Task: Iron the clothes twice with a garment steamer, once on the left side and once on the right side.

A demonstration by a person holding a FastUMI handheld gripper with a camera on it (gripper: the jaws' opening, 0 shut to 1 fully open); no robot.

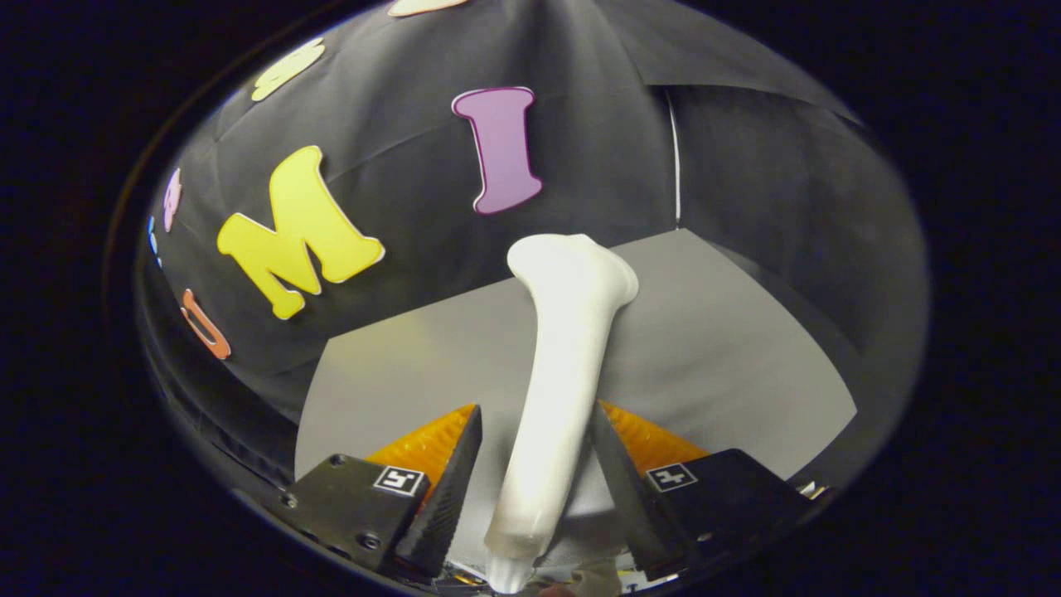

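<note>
Between the fingers [530, 464] the white garment steamer [564, 365] is sitting, handle running down through the gap and flared head pointing forward and up, past the fingertips.

Finger state: partly closed around the handle. Right finger [617, 481] looks like it's touching the handle's side. Left finger [452, 489] is showing a thin gap to the handle at its tip, so I can't tell whether both are really pressing on it. Contact lower down is hidden.

Location: the steamer is hanging over the pale grey counter [729, 365], its head reaching toward the counter's far edge where the black booth wall [398, 133] is rising. Can't tell if the head is touching anything. No garment is readable in front of it, unless the grey surface is the cloth itself; not clear.

Handling, judging from shape:
- rigid moulded plastic, smooth and glossy, so probably slippery under a two-point pinch
- handle is tapering, narrow at the bottom and wider near the head, so it could be sliding or pivoting if the grip is light
- head end is likely carrying more mass, so expect it tipping forward around the fingers
- best hold is mid-handle, roughly where the fingers are sitting now, square across the width

Pose: the fingers are pointing forward and angled down at the counter, rolled slightly, with the steamer leaning right of the centre line between them. Looks like a carry or approach pose rather than a stroke, but that's a guess.
</note>
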